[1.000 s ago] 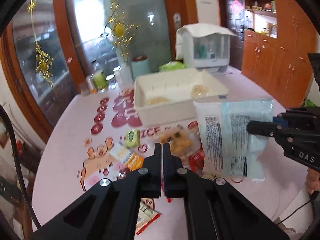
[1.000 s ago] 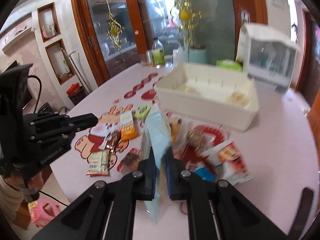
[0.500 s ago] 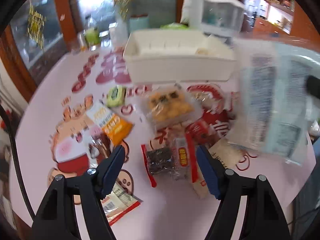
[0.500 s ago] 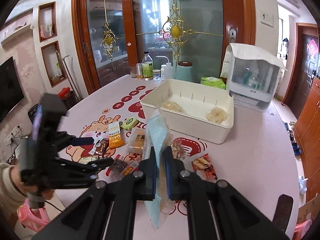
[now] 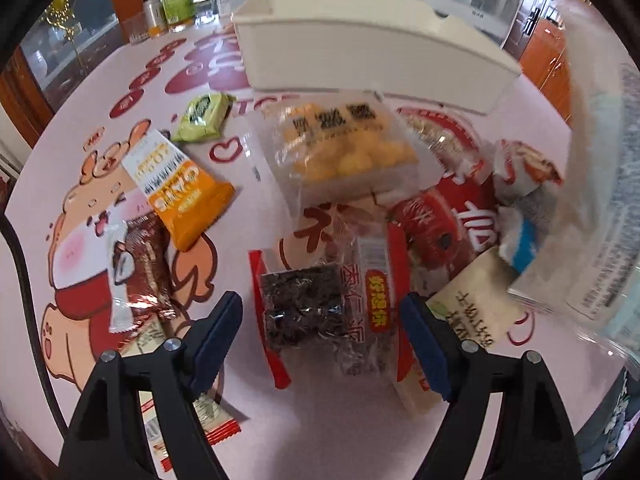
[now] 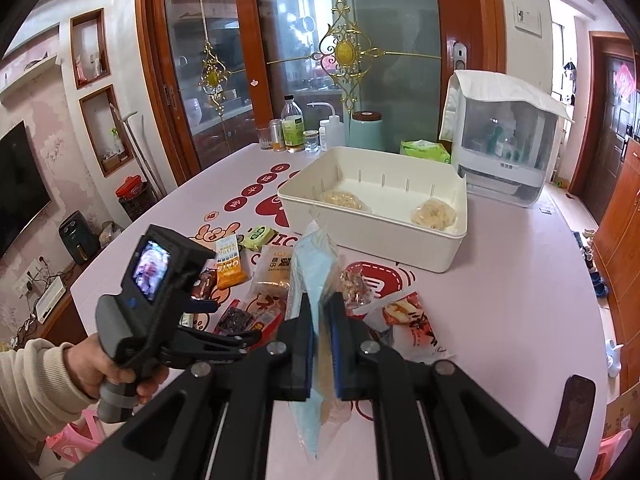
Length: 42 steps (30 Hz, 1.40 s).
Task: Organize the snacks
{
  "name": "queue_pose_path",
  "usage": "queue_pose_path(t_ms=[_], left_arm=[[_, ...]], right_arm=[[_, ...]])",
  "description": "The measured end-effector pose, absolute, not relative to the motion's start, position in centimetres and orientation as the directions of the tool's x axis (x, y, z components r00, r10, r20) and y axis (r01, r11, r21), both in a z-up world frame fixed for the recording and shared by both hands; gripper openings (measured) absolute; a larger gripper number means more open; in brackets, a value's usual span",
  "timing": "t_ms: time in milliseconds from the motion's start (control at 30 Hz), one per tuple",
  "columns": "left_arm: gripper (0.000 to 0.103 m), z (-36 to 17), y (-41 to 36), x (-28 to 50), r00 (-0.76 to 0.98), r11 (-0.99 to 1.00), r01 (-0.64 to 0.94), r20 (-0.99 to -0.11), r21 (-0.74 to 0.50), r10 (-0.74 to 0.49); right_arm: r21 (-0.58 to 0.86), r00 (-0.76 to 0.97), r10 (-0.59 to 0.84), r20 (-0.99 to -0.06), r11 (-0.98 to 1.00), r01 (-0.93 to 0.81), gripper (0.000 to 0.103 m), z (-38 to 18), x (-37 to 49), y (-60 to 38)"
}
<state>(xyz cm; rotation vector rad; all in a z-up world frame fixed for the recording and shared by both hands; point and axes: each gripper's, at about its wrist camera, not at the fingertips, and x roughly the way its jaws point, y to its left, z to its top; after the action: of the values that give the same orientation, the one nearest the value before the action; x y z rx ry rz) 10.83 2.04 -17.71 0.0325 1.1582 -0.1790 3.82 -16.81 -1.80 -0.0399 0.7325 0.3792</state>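
Observation:
My left gripper (image 5: 320, 336) is open and hangs low over a clear packet with dark pieces and a red edge (image 5: 316, 308) on the pink table; it also shows from outside in the right wrist view (image 6: 224, 336). My right gripper (image 6: 320, 344) is shut on a pale blue and clear bag (image 6: 316, 276), held upright above the table; the bag shows blurred at the right of the left wrist view (image 5: 600, 208). A white bin (image 6: 400, 240) holds two wrapped pale snacks (image 6: 434, 214).
Loose snacks lie on the table: an orange packet (image 5: 180, 192), a green packet (image 5: 202, 116), a brown bar (image 5: 140, 264), a clear pack of yellow balls (image 5: 344, 152), red packets (image 5: 448, 224). Bottles (image 6: 294, 128) and a covered white appliance (image 6: 504, 148) stand behind the bin.
My left gripper has opened and dropped toward the snacks near the table's front. My right gripper has lifted the blue bag higher and stays shut on it.

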Motion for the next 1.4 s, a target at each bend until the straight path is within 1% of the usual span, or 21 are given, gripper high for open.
queue_pose_path(t_ms=[200, 267, 300, 333, 367, 433, 533, 633, 867, 1133, 1233, 1400], left_arm=[[0.080, -18.1, 2.1, 11.2, 0.383, 0.984, 0.150, -0.912, -0.097, -0.148], [0.066, -18.3, 2.1, 11.2, 0.372, 0.980, 0.160, -0.912, -0.118, -0.170], [0.060, -18.3, 2.0, 11.1, 0.378, 0.981, 0.163, -0.912, -0.103, -0.159], [0.047, -18.4, 2.1, 11.3, 0.384, 0.983, 0.168, -0.913, -0.080, -0.140], [0.043, -18.4, 2.0, 11.2, 0.386, 0.982, 0.176, -0.913, -0.070, -0.134], [0.041, -18.3, 2.4, 11.2, 0.382, 0.982, 0.164, -0.912, -0.091, -0.148], [0.040, -18.1, 2.4, 10.8, 0.397, 0.985, 0.162, -0.910, -0.062, -0.123], [0.040, -16.4, 2.2, 10.4, 0.438, 0.983, 0.181, -0.893, -0.021, -0.100], [0.040, -8.1, 1.5, 10.6, 0.570, 0.972, 0.229, -0.817, 0.052, -0.090], [0.041, 0.9, -1.4, 12.3, 0.680, 0.958, 0.261, -0.727, 0.116, -0.097], [0.041, 3.3, -2.8, 13.6, 0.710, 0.954, 0.257, -0.700, 0.154, -0.078], [0.041, 6.4, -4.1, 16.8, 0.738, 0.957, 0.236, -0.672, 0.169, -0.063]], right_arm=[[0.101, 0.666, 0.325, -0.671, 0.931, -0.352, 0.007, -2.5, 3.9, -17.1], [0.104, 0.659, 0.324, -0.679, 0.931, -0.350, 0.007, -2.8, 4.0, -17.1], [0.106, 0.656, 0.324, -0.681, 0.931, -0.349, 0.007, -2.9, 4.1, -17.1], [0.108, 0.654, 0.324, -0.683, 0.931, -0.348, 0.007, -3.1, 4.1, -17.1], [0.111, 0.651, 0.325, -0.686, 0.931, -0.347, 0.007, -3.3, 4.2, -17.1], [0.116, 0.645, 0.325, -0.691, 0.931, -0.346, 0.007, -3.6, 4.4, -17.2], [0.119, 0.641, 0.324, -0.696, 0.932, -0.342, 0.007, -3.9, 4.7, -17.2], [0.121, 0.640, 0.323, -0.697, 0.933, -0.338, 0.007, -3.9, 4.9, -17.3], [0.100, 0.662, 0.312, -0.682, 0.936, -0.338, 0.007, -2.5, 5.2, -17.6], [0.056, 0.728, 0.288, -0.622, 0.944, -0.326, 0.007, 1.8, 7.0, -17.6], [0.035, 0.759, 0.274, -0.590, 0.949, -0.314, 0.007, 4.0, 8.5, -17.4], [0.021, 0.810, 0.241, -0.535, 0.962, -0.273, 0.007, 7.5, 12.1, -17.4]])
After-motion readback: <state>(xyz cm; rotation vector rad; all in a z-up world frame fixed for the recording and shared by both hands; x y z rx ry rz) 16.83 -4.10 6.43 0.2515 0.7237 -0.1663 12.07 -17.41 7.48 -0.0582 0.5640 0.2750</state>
